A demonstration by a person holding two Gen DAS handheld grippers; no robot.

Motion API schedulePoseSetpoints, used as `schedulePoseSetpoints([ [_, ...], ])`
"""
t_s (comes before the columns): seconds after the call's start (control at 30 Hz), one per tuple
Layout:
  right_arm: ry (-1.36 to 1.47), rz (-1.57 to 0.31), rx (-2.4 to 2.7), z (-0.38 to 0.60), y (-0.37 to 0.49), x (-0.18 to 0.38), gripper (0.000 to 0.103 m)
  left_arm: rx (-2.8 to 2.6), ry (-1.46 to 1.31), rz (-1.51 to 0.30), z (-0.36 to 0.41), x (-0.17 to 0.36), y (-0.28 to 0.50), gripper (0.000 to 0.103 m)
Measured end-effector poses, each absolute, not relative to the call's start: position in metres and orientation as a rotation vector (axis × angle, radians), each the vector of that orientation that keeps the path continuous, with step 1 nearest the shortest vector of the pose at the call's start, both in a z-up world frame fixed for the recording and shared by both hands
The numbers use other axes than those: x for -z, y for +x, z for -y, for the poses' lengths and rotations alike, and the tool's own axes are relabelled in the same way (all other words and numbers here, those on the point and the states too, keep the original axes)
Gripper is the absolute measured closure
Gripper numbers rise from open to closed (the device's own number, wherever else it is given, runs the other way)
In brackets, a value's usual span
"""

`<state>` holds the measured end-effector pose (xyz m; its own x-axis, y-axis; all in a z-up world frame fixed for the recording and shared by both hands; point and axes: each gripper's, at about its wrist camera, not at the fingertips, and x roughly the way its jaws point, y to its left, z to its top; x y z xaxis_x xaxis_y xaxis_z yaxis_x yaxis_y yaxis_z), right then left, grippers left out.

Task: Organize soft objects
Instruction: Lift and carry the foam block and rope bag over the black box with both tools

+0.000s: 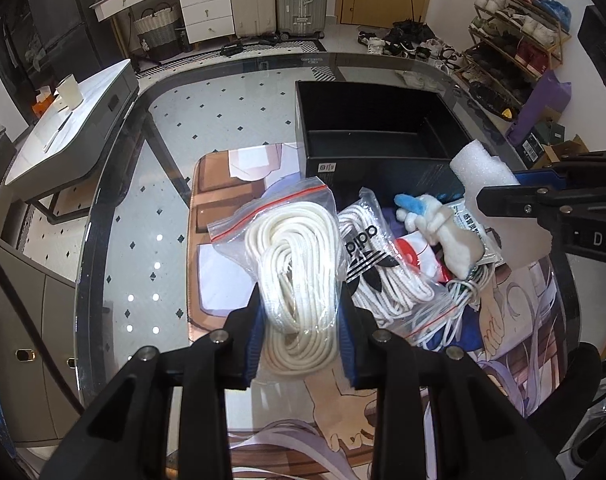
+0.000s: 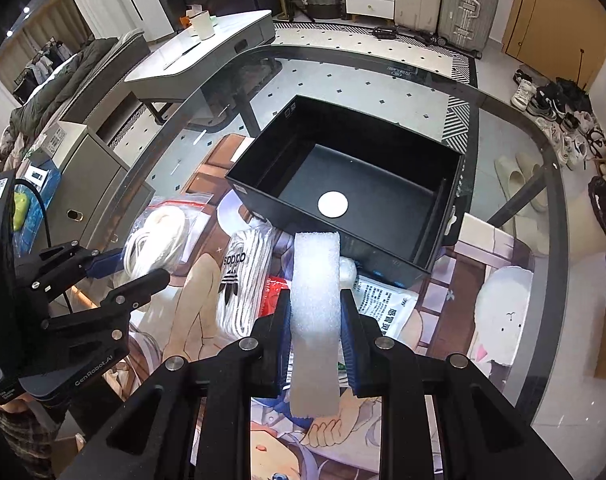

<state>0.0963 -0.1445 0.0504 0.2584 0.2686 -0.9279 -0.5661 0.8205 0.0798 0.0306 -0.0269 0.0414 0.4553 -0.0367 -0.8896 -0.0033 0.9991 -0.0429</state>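
Foam strip [image 2: 317, 312] sits clamped in my right gripper [image 2: 316, 320], long axis running straight ahead toward the black box [image 2: 387, 152] just beyond its tip. My left gripper [image 1: 301, 320] has its jaws around the bagged white rope [image 1: 291, 264] on the mat, apparently squeezing it, box farther off.

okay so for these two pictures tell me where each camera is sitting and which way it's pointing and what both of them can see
Left wrist: sits on the left gripper, looking forward and down at the bagged white rope between its fingers; the right gripper shows at the right edge.
Right wrist: sits on the right gripper, looking over the white foam strip it clamps toward the black box; the left gripper shows at the left.
Shared: box, foam strip, rope bag, Adidas bag, printed mat.
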Motion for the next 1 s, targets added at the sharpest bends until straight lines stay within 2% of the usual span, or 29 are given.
schedulePoseSetpoints([
  [0.33,-0.271,-1.147,-0.536,0.145,0.100,-0.094,0.081,0.024,-0.007,-1.069,0.038,-0.073,0.045,0.073],
  [1.0,-0.227,-1.133,-0.502,0.144,0.123,-0.135,0.081,0.035,-0.032,-1.032,0.029,-0.117,0.072,0.073],
])
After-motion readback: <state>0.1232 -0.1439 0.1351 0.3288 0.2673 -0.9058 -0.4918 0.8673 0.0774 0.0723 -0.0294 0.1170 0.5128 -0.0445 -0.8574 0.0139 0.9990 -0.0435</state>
